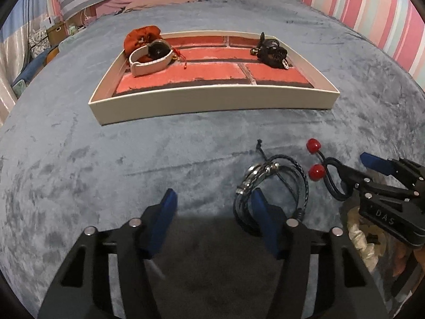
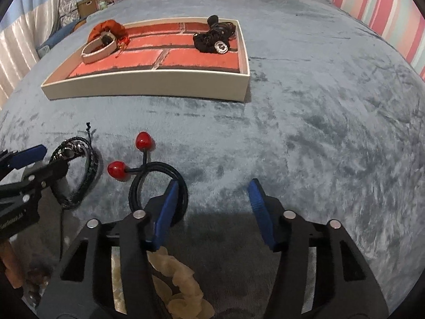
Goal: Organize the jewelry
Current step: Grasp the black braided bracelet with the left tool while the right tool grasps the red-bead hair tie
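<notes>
A white tray (image 1: 212, 101) with a red brick-pattern floor lies on the blue blanket. In it are a white watch (image 1: 148, 58) on a red pouch (image 1: 140, 38) at the left and a black jewelry bundle (image 1: 272, 50) at the right. A dark braided bracelet (image 1: 271, 186) lies in front of the tray; my left gripper (image 1: 212, 207) is open, its right finger inside the bracelet's loop. A black hair tie with two red beads (image 2: 143, 170) lies beside it; my right gripper (image 2: 212, 202) is open, its left finger over the tie's loop.
A cream scrunchie (image 2: 178, 279) lies under my right gripper near the bed's front. Striped pink bedding (image 1: 358, 5) runs along the back and right. Boxes (image 1: 53, 30) stand off the bed at the far left. The tray also shows in the right wrist view (image 2: 148, 85).
</notes>
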`<state>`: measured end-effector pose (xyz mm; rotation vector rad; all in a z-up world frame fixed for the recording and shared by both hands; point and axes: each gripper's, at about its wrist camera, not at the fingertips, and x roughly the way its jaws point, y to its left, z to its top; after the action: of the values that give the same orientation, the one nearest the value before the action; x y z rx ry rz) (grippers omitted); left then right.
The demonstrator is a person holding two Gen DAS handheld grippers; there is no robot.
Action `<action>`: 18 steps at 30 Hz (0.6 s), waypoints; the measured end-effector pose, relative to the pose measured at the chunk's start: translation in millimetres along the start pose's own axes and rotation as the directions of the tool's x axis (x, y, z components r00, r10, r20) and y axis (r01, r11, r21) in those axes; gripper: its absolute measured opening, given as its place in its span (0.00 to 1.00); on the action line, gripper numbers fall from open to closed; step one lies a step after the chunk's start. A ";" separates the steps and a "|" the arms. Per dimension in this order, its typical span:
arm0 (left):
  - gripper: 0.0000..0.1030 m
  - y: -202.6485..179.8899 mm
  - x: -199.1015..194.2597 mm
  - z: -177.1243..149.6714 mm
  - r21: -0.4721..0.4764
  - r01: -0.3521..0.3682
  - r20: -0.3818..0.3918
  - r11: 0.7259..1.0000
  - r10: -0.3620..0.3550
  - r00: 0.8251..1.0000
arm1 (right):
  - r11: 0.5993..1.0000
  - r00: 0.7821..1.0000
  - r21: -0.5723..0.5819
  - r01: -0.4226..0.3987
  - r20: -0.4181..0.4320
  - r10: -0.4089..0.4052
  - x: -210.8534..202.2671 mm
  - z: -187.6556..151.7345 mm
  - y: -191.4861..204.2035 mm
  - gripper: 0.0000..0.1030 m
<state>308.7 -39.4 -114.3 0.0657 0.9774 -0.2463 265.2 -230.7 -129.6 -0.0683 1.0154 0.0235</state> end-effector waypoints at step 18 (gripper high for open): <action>0.12 14.5 -3.8 2.1 0.000 0.037 0.005 0.999 -0.037 0.999 | 0.996 0.997 -0.048 -0.078 -0.004 0.078 1.7 1.7 13.4 0.04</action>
<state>311.9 -25.0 -110.8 0.0474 0.9741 -0.2804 266.9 -217.2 -130.7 -0.0725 1.0195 0.1191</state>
